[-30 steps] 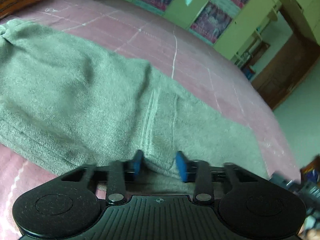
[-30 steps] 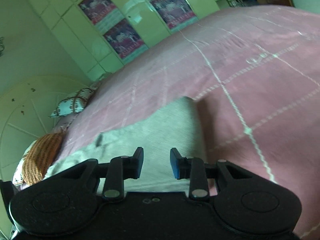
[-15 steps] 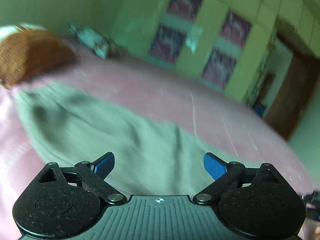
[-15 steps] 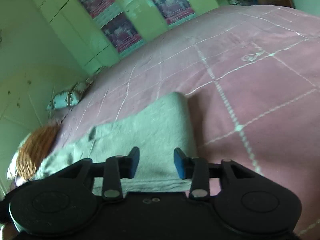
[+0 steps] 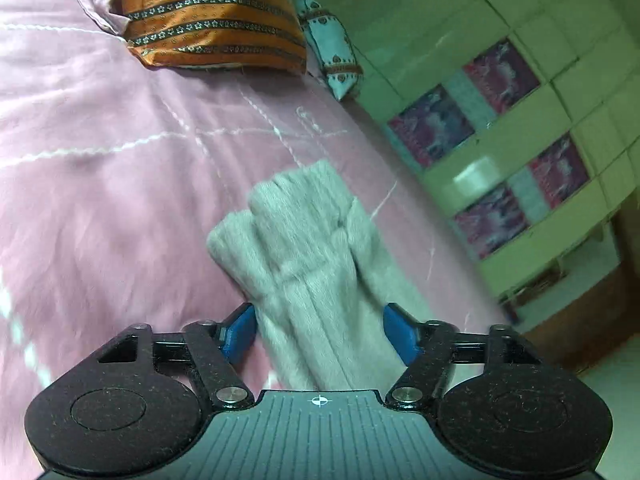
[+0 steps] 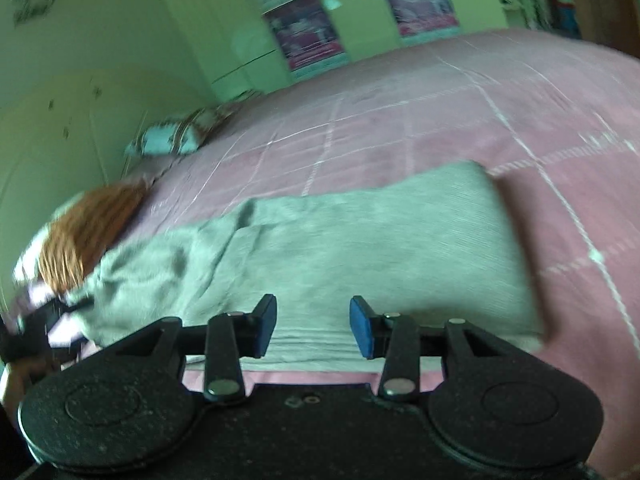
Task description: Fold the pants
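The grey-green pants (image 6: 360,248) lie spread across the pink bedspread (image 6: 520,112). In the left wrist view their ribbed leg ends (image 5: 304,240) run straight into my left gripper (image 5: 320,332). Its jaws are closing, and the bunched cloth fills the gap and touches both blue pads. My right gripper (image 6: 313,328) hovers at the near edge of the pants' wide end. Its jaws are opening, the blue pads (image 6: 362,332) stand apart, and nothing is pinched between them.
An orange striped pillow (image 5: 212,16) and a small patterned cushion (image 5: 332,56) lie at the head of the bed. Green cupboards with posters (image 5: 520,120) stand beyond the bed's far side. The pink bedspread (image 5: 100,200) stretches wide to the left of the leg ends.
My left gripper let go of the pants' side edge, opened wide, swung over to the ribbed leg ends and narrowed around them. My right gripper shifted along the pants and its jaws widened slightly.
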`<control>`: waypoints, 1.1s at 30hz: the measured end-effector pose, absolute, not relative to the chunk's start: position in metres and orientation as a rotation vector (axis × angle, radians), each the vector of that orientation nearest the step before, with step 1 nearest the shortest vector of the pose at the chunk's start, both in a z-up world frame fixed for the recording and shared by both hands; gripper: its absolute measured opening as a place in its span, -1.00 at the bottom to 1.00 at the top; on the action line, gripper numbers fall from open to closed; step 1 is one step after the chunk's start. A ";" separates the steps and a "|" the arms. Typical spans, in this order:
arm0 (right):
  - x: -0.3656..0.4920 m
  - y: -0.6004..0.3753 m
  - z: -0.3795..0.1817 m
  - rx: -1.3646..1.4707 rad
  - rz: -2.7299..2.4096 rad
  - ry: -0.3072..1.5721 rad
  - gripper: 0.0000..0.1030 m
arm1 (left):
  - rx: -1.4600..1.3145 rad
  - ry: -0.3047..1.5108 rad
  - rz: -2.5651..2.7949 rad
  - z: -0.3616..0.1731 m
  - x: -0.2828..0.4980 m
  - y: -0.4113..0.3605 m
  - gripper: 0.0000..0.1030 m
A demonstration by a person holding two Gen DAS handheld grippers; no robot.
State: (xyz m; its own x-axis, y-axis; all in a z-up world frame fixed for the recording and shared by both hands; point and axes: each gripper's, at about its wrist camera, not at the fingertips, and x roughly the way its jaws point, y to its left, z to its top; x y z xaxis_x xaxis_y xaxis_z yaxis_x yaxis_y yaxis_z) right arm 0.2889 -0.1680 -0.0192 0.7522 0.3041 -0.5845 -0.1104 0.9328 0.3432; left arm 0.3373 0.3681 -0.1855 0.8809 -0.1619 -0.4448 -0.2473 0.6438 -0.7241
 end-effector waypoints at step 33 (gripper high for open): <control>0.264 -0.274 -0.010 0.505 -0.055 0.548 -0.06 | -0.226 0.394 -0.656 -0.046 0.372 0.046 -0.87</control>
